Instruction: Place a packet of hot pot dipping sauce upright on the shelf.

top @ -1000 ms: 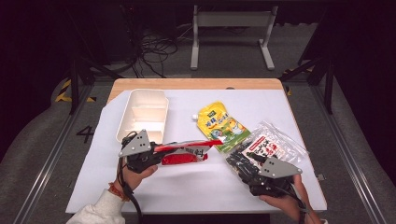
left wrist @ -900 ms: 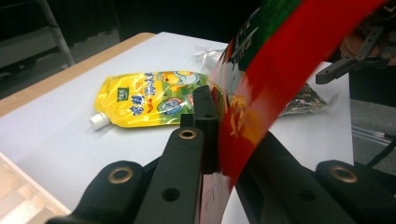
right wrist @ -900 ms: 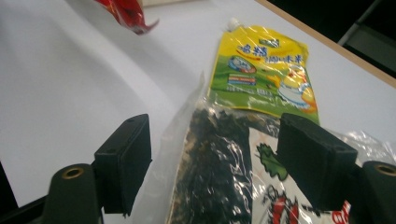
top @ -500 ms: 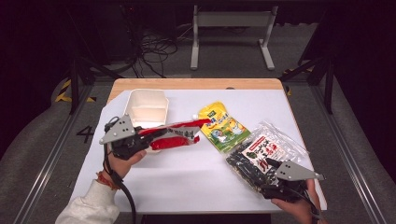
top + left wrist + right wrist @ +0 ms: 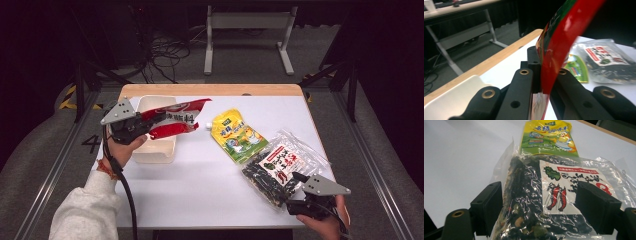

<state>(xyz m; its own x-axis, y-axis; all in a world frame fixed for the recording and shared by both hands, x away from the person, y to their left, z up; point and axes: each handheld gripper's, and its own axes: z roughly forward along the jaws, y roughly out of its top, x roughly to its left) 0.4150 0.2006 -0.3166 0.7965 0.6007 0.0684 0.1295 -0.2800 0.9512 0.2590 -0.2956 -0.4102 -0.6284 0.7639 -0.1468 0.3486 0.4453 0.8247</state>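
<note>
clamping the end of a glossy red plastic sauce packet [image 5: 172,120], the left gripper [image 5: 142,126] holds it lifted, with the packet reaching out ahead of the jaws above a shallow cream plastic tray [image 5: 155,150] that lies directly under the claw. in the left gripper view the red film [image 5: 559,47] is pinched tight between both black jaws. beyond the packet's far tip lies a yellow spouted pouch [image 5: 235,135], flat on the white table [image 5: 200,185], with bare tabletop between it and the tray.

the right gripper [image 5: 299,200] sits at the near table edge with its jaws spread, having just been opening; a clear crinkly bag of dark dried seaweed with a red and white label [image 5: 549,202] lies between the pads, untouched on either side. the yellow pouch lies just past that bag's far end.
</note>
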